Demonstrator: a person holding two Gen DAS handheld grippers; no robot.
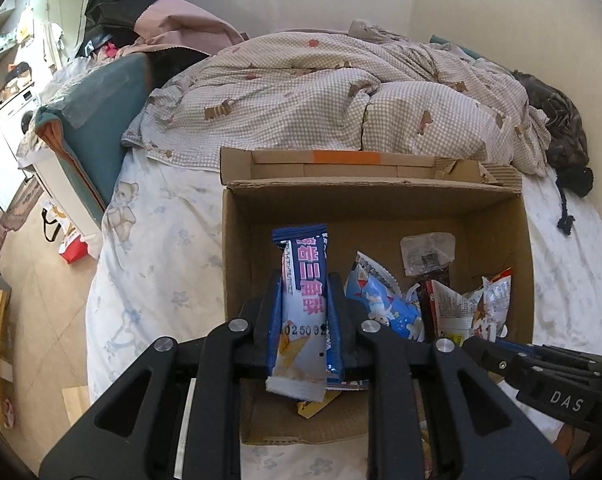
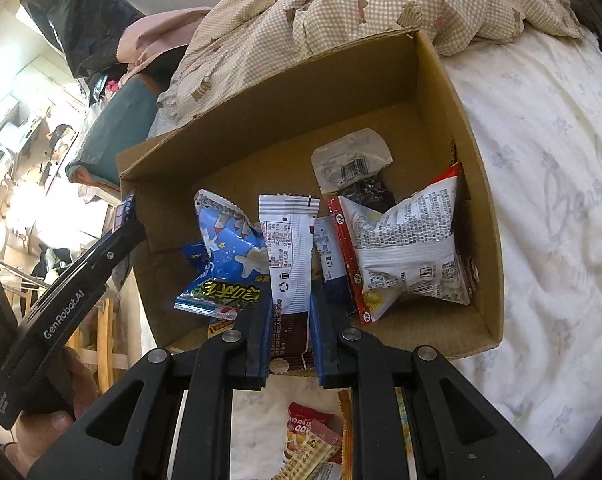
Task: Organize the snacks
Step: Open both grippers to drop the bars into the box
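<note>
Left tool: my left tool (image 1: pixel 305 320) has its two blue-padded fingers either side of a long blue and white snack wrapper with pink lettering (image 1: pixel 305 300). The pads lie against the wrapper's edges, so I read it as grasped; it stands upright over the near left part of the box.
Right tool: my right tool (image 2: pixel 291 320) is clenched on a white and brown snack bar wrapper with printed text (image 2: pixel 289 264), held upright above the near edge of the box.
Box: an open brown cardboard box (image 1: pixel 237 248) sits on the bed, flaps folded outward, directly beyond both tools.
Snacks in box: a blue packet with white cartoon figures (image 2: pixel 229 240) lies left of centre; a white crumpled bag with red trim (image 2: pixel 405 248) fills the right side; a clear-topped dark packet with a barcode (image 2: pixel 353 172) leans toward the far wall.
Snacks outside: small red and yellow wrapped snacks (image 2: pixel 309 440) lie on the sheet near me, just in front of the box.
Bed: a white sheet with pale blue flowers (image 1: pixel 157 264) carries the box; a rumpled beige checked duvet (image 1: pixel 301 92) is piled on the far side.
Left edge: a teal cushion (image 1: pixel 101 136) stands at the bed's left side.
</note>
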